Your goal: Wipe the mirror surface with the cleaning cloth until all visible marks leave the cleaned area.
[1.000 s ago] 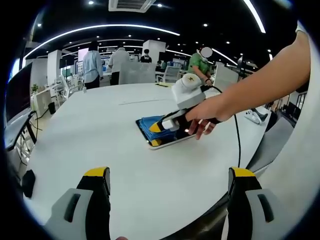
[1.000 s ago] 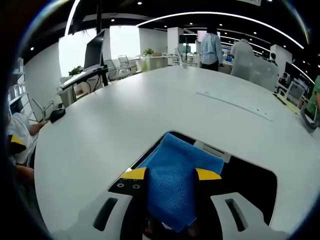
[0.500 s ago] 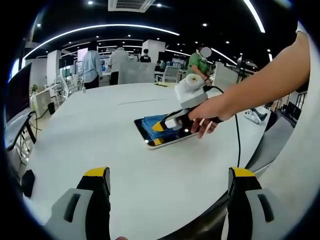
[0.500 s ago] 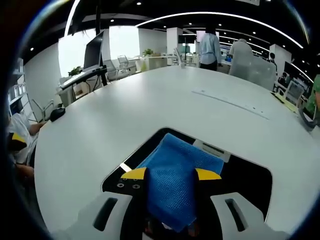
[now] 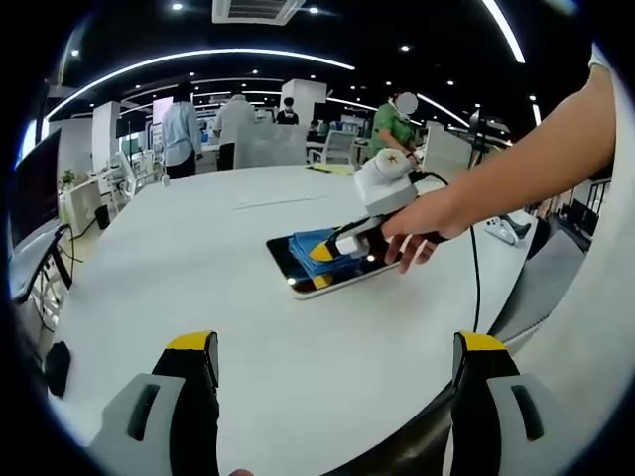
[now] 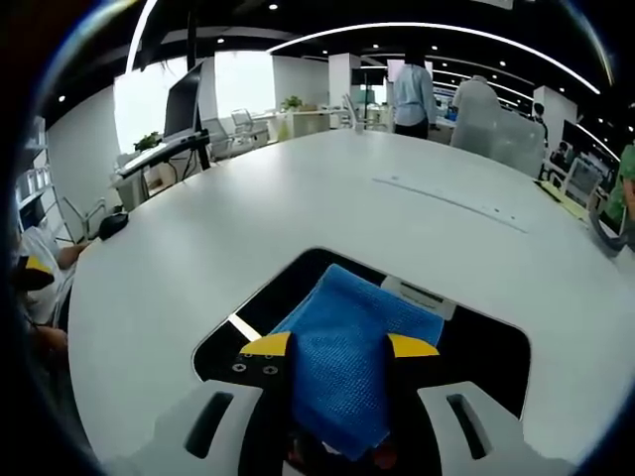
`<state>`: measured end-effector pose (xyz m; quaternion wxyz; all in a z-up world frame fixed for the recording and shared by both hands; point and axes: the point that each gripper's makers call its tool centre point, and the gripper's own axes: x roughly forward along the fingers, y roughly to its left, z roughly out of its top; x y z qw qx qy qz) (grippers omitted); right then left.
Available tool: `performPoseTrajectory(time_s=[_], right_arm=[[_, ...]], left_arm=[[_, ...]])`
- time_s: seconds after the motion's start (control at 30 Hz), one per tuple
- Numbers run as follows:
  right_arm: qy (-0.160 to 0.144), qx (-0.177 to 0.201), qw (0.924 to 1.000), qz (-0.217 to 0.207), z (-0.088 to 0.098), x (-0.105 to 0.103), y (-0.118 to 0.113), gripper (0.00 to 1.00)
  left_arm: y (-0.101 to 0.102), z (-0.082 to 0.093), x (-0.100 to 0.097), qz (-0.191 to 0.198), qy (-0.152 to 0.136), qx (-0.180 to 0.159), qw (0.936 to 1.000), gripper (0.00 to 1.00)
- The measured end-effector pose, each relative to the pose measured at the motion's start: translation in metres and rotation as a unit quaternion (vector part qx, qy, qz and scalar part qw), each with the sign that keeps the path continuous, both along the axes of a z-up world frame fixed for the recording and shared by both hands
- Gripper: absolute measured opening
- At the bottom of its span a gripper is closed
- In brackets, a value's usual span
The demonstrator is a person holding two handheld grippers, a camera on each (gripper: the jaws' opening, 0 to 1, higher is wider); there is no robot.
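White oval table (image 5: 179,288) carries everything; the rest of the top that shows is bare, so wipe strokes should have free run in any direction.

Mirror (image 6: 496,352) lies flat, glass up, near the table edge on the person's side, well within arm's reach. It reads dark because it reflects the black ceiling; the bright bar near its left corner is a reflected ceiling light, not a smear. From the left gripper view, the mirror (image 5: 298,280) is a thin slab with a pale rim. A white label sits on the glass just past the cloth's far edge.

Blue cleaning cloth (image 6: 342,352) is folded into a pad, pinched between the jaws of the right gripper (image 6: 337,345), with the free end spread on the glass ahead of the yellow tips. Folding gives a broad contact patch; the clamp lets the gripper push it.

Right gripper (image 5: 342,245) is angled low over the mirror, hand (image 5: 422,226) on its body, cable trailing off to the side.

Left gripper (image 5: 332,342) hangs back above the near table, jaws wide apart, holding nothing. My read: parked clear.

Can't make out any marks on the glass at this resolution, so progress is a guess.
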<state>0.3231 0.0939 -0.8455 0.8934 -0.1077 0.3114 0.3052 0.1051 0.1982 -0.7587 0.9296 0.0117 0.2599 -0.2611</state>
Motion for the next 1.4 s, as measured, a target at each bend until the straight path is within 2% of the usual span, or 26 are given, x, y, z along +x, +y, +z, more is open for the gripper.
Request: performPoseTrajectory(time_s=[1.4], right_arm=[[0.006,-0.004,1.0,-0.005,0.003,-0.003,-0.028,0.33]], left_arm=[[-0.015,0.0,0.004,-0.006,-0.001,-0.004,1.0,0.99]])
